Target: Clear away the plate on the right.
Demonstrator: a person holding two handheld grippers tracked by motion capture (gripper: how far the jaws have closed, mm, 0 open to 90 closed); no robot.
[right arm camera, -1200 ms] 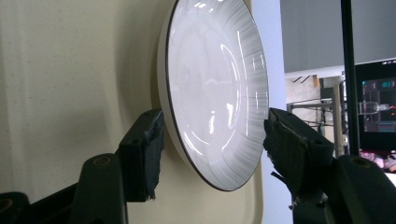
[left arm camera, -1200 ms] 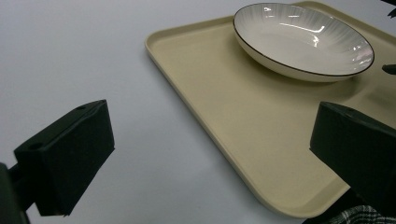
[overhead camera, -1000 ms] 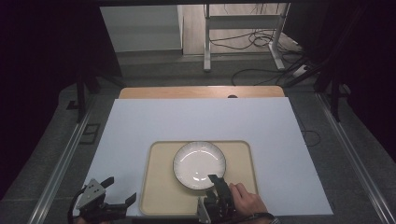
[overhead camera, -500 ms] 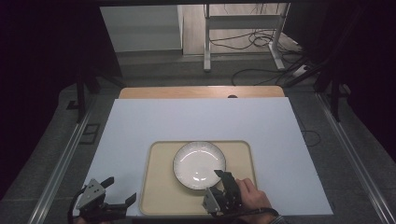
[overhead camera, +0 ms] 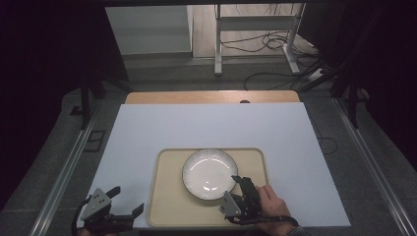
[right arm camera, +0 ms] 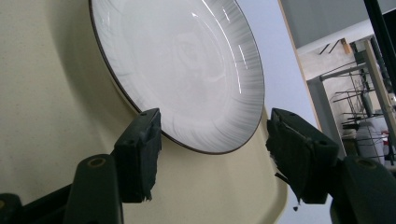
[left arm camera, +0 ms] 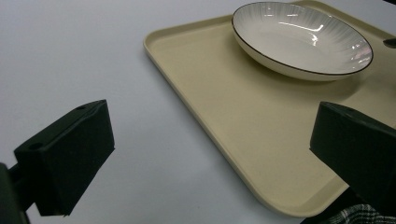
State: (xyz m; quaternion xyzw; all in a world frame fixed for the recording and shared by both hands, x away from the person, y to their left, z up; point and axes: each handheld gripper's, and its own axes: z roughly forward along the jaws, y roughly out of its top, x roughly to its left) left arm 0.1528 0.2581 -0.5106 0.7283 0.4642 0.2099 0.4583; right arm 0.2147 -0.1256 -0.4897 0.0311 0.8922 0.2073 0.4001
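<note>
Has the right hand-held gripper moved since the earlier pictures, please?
Yes. In the high view, the right hand-held gripper has shifted rightward along the near edge of the tray, from below the plate's middle to its lower right rim.

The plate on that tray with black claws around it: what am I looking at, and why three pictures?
No robot here: a person holds a hand-held gripper in each hand, a tool with two black jaws. One picture comes from a camera above the table. The other two come from small cameras riding on each tool, looking along its jaws. On the white table lies a beige tray, and a white plate with a dark rim sits on it. The right hand-held gripper is at the plate's near edge, jaws open on either side of the rim, not pressing on it. The left hand-held gripper waits open beside the tray's corner, holding nothing.
</note>
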